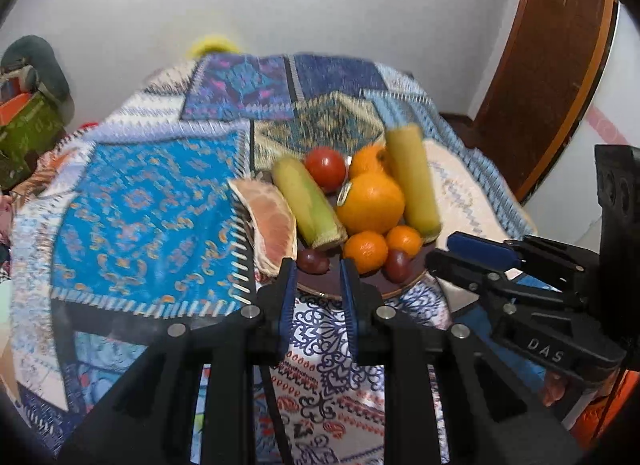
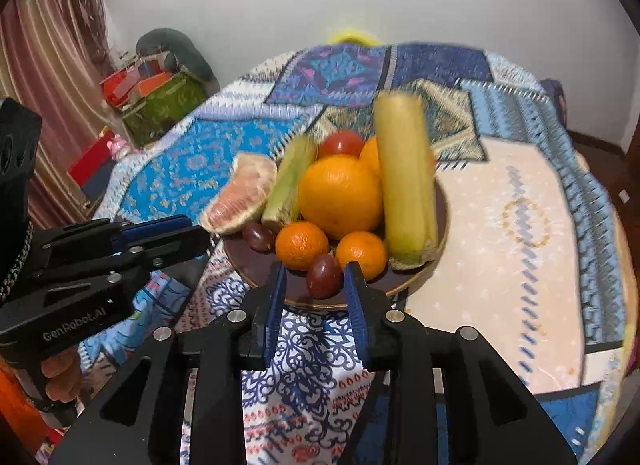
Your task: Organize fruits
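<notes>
A dark brown plate point(image 1: 320, 285) point(image 2: 256, 269) holds a large orange point(image 1: 370, 203) point(image 2: 340, 195), two mandarins point(image 1: 366, 251) point(image 2: 302, 245), a tomato point(image 1: 326, 163) point(image 2: 342, 143), two yellow-green cane pieces point(image 1: 414, 181) point(image 2: 406, 181), dark grapes point(image 1: 312, 261) point(image 2: 323, 276) and a pomelo wedge point(image 1: 270, 221) point(image 2: 240, 195). My left gripper point(image 1: 316, 265) is open and empty at the plate's near rim, in front of a grape. My right gripper point(image 2: 314, 271) is open, its fingers either side of a grape, not closed on it. Each gripper shows in the other's view, the right one point(image 1: 460, 249) and the left one point(image 2: 196, 229).
The plate sits on a round table with a patchwork cloth point(image 1: 152, 201) point(image 2: 520, 225). Boxes and a green bag point(image 2: 160, 101) stand on the floor at the left, a curtain point(image 2: 48, 65) beyond them. A wooden door point(image 1: 552, 65) is at the right.
</notes>
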Available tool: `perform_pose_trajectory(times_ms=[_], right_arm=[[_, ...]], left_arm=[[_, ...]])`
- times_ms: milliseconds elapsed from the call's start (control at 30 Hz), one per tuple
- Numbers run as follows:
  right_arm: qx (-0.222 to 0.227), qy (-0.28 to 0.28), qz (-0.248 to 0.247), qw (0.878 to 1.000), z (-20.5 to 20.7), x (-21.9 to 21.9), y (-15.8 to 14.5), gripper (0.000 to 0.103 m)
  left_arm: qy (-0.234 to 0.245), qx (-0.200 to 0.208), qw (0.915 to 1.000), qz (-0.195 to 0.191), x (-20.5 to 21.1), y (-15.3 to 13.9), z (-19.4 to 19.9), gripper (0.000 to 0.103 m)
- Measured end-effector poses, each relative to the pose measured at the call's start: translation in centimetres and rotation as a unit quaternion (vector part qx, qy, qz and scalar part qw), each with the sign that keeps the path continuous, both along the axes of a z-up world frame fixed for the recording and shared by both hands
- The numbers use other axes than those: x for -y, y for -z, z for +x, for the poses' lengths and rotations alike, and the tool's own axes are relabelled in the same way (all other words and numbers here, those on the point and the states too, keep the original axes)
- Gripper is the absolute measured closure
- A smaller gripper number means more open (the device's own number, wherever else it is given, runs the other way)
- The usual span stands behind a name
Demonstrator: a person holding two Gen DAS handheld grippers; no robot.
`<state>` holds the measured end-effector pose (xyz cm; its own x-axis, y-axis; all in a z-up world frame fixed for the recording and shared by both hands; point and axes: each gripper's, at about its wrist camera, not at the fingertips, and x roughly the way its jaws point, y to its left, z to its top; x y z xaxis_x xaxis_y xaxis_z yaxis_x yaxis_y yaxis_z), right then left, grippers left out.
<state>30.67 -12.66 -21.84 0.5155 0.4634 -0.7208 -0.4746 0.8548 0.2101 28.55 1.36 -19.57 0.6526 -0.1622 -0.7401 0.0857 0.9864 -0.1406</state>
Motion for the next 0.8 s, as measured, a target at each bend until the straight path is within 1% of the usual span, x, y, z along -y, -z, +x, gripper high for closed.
perform_pose_trajectory(times_ms=[133, 200, 233, 300, 333, 400, 433, 500, 533, 600, 633, 667, 700, 733, 767, 800], right_arm=[[0.043, 0.005, -0.004, 0.999, -1.9, 0.7, -3.3, 0.076], [0.074, 0.010, -0.004, 0.997, -3.2, 1.1, -5.5, 0.076], [0.090, 0.011, -0.002, 0.996, -4.1, 1.4, -6.6, 0.076], [0.127, 0.017, 0.006, 0.992, -6.1, 2.1, -9.4, 0.075], [0.138, 0.019, 0.008, 0.990, -6.7, 2.2, -10.3, 0.075], [0.173, 0.023, 0.023, 0.984, -8.9, 2.8, -12.9, 0.075], [0.187, 0.023, 0.031, 0.982, -9.8, 3.0, -14.0, 0.075], [0.208, 0.022, 0.043, 0.977, -11.5, 3.4, -15.7, 0.075], [0.226, 0.022, 0.051, 0.972, -12.8, 3.7, -17.0, 0.075], [0.251, 0.023, 0.059, 0.966, -14.7, 4.0, -18.5, 0.075], [0.265, 0.023, 0.065, 0.962, -15.8, 4.3, -19.4, 0.075], [0.273, 0.024, 0.069, 0.959, -16.5, 4.4, -19.8, 0.073], [0.284, 0.026, 0.074, 0.956, -17.4, 4.6, -20.4, 0.065], [0.291, 0.029, 0.077, 0.953, -17.9, 4.7, -20.8, 0.059], [0.306, 0.039, 0.083, 0.948, -18.9, 5.0, -21.3, 0.048], [0.316, 0.047, 0.087, 0.944, -19.6, 5.2, -21.6, 0.040]], left_arm=[[-0.011, 0.051, 0.9986, 0.007, 0.1, -4.2, -2.7, 0.082], [-0.018, 0.086, 0.9960, 0.017, 0.4, -6.8, -4.3, 0.082], [-0.021, 0.107, 0.9937, 0.023, 0.5, -8.3, -5.5, 0.082], [-0.023, 0.138, 0.9898, 0.027, 0.8, -10.6, -7.4, 0.082], [-0.021, 0.148, 0.9884, 0.026, 0.8, -11.5, -8.2, 0.082], [-0.013, 0.169, 0.9853, 0.022, 1.1, -13.6, -10.0, 0.082], [-0.011, 0.186, 0.9823, 0.022, 1.3, -14.9, -11.3, 0.082], [-0.007, 0.208, 0.9778, 0.022, 1.7, -16.5, -13.0, 0.082], [-0.007, 0.221, 0.9749, 0.024, 1.9, -17.3, -14.0, 0.079], [-0.007, 0.245, 0.9691, 0.025, 2.3, -18.8, -15.9, 0.071], [-0.011, 0.258, 0.9656, 0.029, 2.6, -19.5, -16.9, 0.065], [-0.014, 0.268, 0.9629, 0.032, 2.7, -20.0, -17.7, 0.061], [-0.017, 0.276, 0.9602, 0.036, 2.9, -20.4, -18.5, 0.060], [-0.019, 0.283, 0.9582, 0.038, 2.9, -20.8, -19.1, 0.055], [-0.022, 0.290, 0.9560, 0.039, 3.0, -21.2, -19.7, 0.046], [-0.026, 0.295, 0.9544, 0.038, 3.0, -21.4, -20.2, 0.041]])
